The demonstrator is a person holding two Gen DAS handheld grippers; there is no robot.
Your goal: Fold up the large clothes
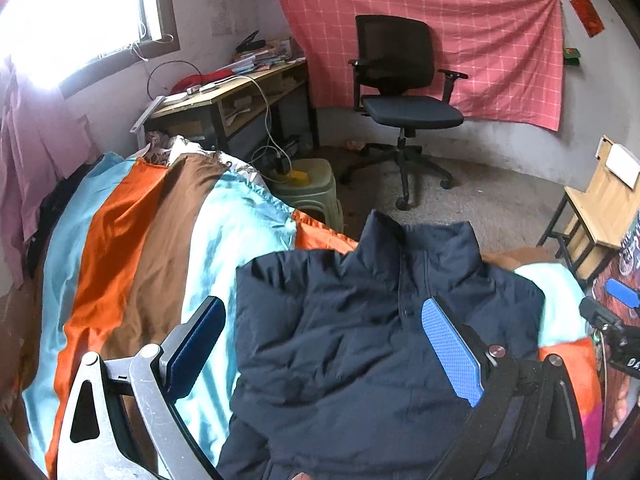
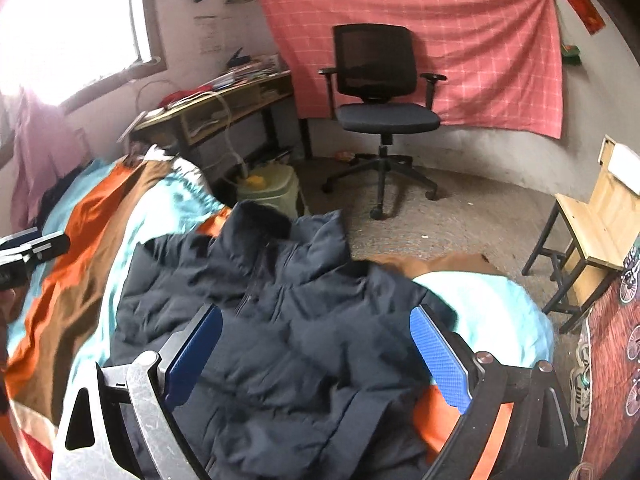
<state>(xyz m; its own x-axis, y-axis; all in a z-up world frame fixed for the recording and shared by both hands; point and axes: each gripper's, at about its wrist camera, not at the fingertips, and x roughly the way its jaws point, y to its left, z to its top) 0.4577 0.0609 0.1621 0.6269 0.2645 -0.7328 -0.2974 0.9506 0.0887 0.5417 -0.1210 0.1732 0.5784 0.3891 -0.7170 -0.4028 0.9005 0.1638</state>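
A dark navy padded jacket point(image 1: 352, 320) lies on a bed with a striped blue, orange and brown cover point(image 1: 132, 248), collar toward the far edge. My left gripper point(image 1: 324, 340) is open and empty, its blue pads above the jacket's left part. In the right wrist view the jacket point(image 2: 260, 320) lies rumpled on the cover point(image 2: 80, 248). My right gripper point(image 2: 316, 344) is open and empty above its lower middle. The right gripper shows at the right edge of the left wrist view point(image 1: 616, 312), and the left gripper at the left edge of the right wrist view point(image 2: 32, 252).
A black office chair point(image 1: 400, 92) stands on the floor beyond the bed. A cluttered desk point(image 1: 232, 96) is at the back left, with a green stool point(image 1: 308, 188) beside the bed. A wooden chair point(image 1: 600, 208) stands at the right. Pink clothes point(image 1: 28, 152) hang at the left.
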